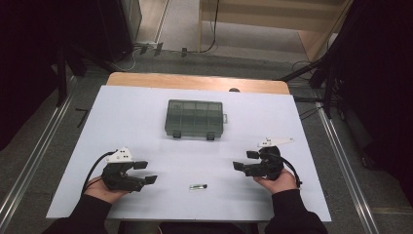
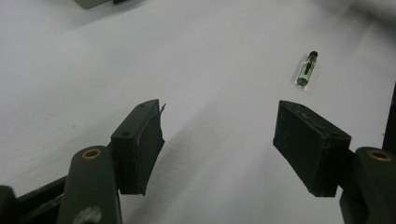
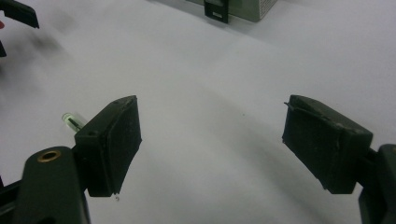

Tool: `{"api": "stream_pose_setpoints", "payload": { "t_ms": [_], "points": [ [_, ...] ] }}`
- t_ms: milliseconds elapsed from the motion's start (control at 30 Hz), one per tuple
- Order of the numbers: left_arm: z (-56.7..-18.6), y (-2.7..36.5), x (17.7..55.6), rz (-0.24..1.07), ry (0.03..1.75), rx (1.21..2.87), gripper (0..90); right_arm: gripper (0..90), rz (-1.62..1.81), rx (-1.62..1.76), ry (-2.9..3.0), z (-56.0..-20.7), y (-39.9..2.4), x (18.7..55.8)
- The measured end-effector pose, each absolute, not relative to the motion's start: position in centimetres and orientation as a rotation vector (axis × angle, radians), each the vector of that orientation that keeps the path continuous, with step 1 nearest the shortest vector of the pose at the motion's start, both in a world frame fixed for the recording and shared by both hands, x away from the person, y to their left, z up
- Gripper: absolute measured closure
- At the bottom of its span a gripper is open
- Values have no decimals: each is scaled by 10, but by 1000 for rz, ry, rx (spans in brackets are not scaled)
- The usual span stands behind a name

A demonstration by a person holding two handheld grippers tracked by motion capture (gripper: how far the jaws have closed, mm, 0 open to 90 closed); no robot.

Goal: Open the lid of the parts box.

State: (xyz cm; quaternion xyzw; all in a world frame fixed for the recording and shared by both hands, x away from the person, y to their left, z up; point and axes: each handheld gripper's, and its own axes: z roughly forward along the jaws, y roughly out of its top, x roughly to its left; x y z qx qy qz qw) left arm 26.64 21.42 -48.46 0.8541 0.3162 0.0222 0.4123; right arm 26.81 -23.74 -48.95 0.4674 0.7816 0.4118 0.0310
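My left gripper (image 1: pixel 144 172) rests at the near left of the table with its jaws spread wide and nothing between them, and my right gripper (image 1: pixel 245 161) sits at the near right, jaws just as far apart and equally empty. Between the two, close to the near edge, lies the small green vial (image 1: pixel 197 186) with its dark cap, flat on its side and touched by neither gripper. Farther off, past the middle of the table, the grey compartment box (image 1: pixel 195 118) stands shut, both front latches down. As I judge it, nothing has been started: the vial is not picked up and the box is not opened, so all the work is left. The white sheet (image 1: pixel 131 122) covers the wooden table (image 1: pixel 195 81); around it grey floor, black stands and loose cables
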Motion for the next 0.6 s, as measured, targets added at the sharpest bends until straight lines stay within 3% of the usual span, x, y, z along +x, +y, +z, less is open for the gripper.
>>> {"api": "stream_pose_setpoints", "payload": {
  "t_ms": [600],
  "points": [
    [-485, 215, 266, 50, 798, 2148, 320, 216, 1257, 1457, 2372, -489, -240, 292]
  ]
}}
